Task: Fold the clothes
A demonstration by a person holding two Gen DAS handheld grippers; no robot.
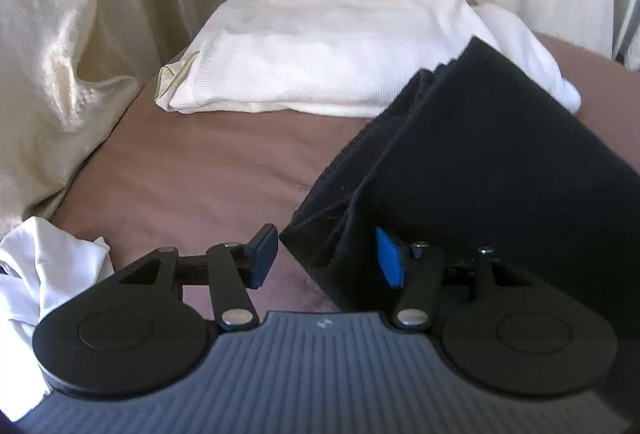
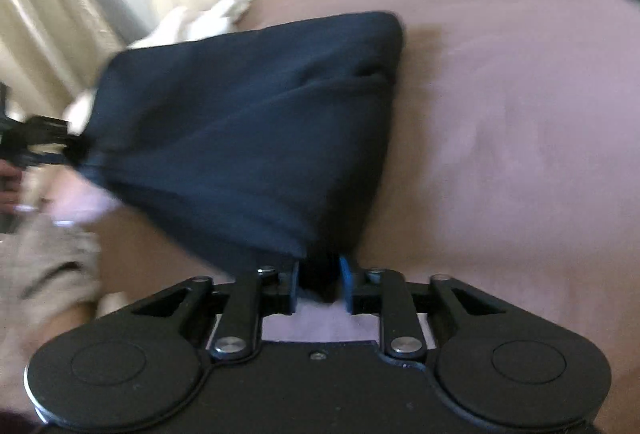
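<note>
A dark navy garment (image 1: 480,161), folded into layers, lies on the mauve bed sheet (image 1: 192,173). In the left wrist view my left gripper (image 1: 326,258) stands open around the garment's near corner. The blue right pad is against the cloth and the left pad is clear of it. In the right wrist view the same garment (image 2: 248,129) spreads away from my right gripper (image 2: 320,280), whose pads are shut on a bunched edge of it. The left gripper's fingers (image 2: 40,139) show blurred at the garment's left corner.
A stack of folded white clothes (image 1: 320,45) sits at the back of the bed, with cream curtains (image 1: 60,33) behind. A crumpled white cloth (image 1: 48,266) lies near left. A beige cloth (image 2: 44,274) and a hand (image 2: 8,189) are at the left edge.
</note>
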